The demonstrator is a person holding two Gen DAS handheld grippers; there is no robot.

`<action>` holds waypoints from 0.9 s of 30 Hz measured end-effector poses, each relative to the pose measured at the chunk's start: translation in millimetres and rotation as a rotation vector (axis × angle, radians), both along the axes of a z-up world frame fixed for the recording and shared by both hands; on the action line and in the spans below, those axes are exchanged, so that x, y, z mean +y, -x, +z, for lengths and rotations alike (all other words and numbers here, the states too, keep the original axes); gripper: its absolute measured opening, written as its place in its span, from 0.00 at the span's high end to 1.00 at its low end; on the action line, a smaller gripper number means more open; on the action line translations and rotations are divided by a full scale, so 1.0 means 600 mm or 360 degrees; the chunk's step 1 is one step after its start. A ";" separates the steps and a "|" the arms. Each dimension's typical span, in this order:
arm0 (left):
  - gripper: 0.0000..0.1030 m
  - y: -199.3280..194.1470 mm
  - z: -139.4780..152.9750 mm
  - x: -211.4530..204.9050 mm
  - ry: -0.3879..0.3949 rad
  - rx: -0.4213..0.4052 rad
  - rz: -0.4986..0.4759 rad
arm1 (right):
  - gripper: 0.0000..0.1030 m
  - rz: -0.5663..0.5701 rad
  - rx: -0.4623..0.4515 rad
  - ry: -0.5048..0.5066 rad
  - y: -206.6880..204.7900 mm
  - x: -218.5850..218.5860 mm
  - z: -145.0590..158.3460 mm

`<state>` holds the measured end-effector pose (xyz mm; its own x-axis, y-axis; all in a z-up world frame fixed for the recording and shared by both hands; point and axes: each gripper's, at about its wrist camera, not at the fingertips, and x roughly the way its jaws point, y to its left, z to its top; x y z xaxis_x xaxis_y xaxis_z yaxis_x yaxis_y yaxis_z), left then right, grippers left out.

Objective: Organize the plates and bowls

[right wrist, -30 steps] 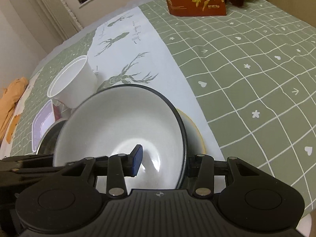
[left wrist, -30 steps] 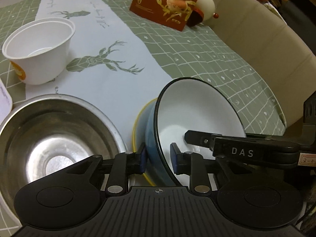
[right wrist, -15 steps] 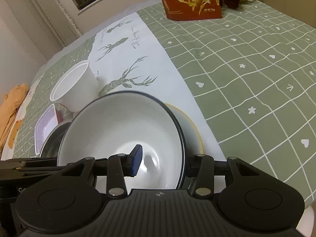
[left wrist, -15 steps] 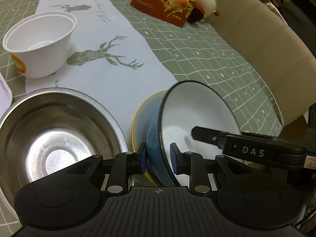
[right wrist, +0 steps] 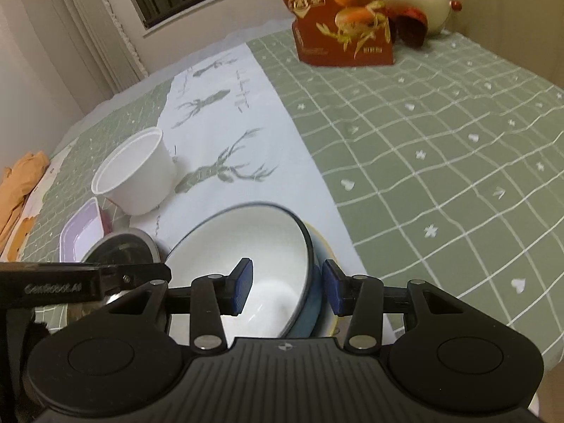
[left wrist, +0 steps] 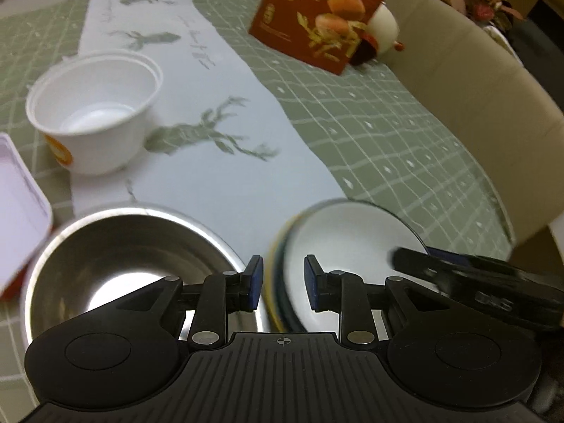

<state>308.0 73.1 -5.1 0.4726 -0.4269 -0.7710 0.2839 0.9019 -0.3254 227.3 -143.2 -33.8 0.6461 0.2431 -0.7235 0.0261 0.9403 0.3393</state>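
A blue enamel bowl (left wrist: 349,236) with a white inside and dark rim rests tilted on a yellow-rimmed plate (left wrist: 273,268); it also shows in the right wrist view (right wrist: 257,246), over the plate (right wrist: 326,243). My left gripper (left wrist: 283,280) straddles the bowl's left rim with its jaws parted and a gap at each pad. My right gripper (right wrist: 287,289) straddles the right rim, jaws wide, not clamping. A steel bowl (left wrist: 116,246) sits left of the blue bowl.
A white plastic cup (left wrist: 95,109) stands behind the steel bowl. A lilac container (right wrist: 79,234) is at the left. A red snack bag (right wrist: 340,14) and a cream ornament (right wrist: 412,0) stand at the back. The table edge and a beige chair (left wrist: 476,98) are right.
Both grippers have opened and let go of the blue bowl's rim. The bowl has dropped from steeply tilted to lower on the yellow plate. Both grippers have drawn back and up.
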 end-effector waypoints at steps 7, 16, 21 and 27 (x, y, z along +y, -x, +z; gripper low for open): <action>0.71 -0.038 -0.017 -0.028 -0.0010 0.0036 -0.0083 | 0.47 -0.0067 -0.0007 0.0010 0.004 -0.017 -0.007; 0.70 -0.060 -0.064 -0.068 -0.0126 0.0108 -0.0182 | 0.46 0.0061 0.0346 -0.0329 -0.028 -0.006 -0.107; 0.69 -0.070 -0.065 -0.060 -0.0073 0.0138 -0.0133 | 0.46 0.0114 0.0336 -0.0302 -0.042 -0.006 -0.105; 0.69 -0.094 -0.063 -0.049 -0.0019 0.0145 -0.0080 | 0.45 0.0143 0.0258 -0.0220 -0.079 -0.008 -0.098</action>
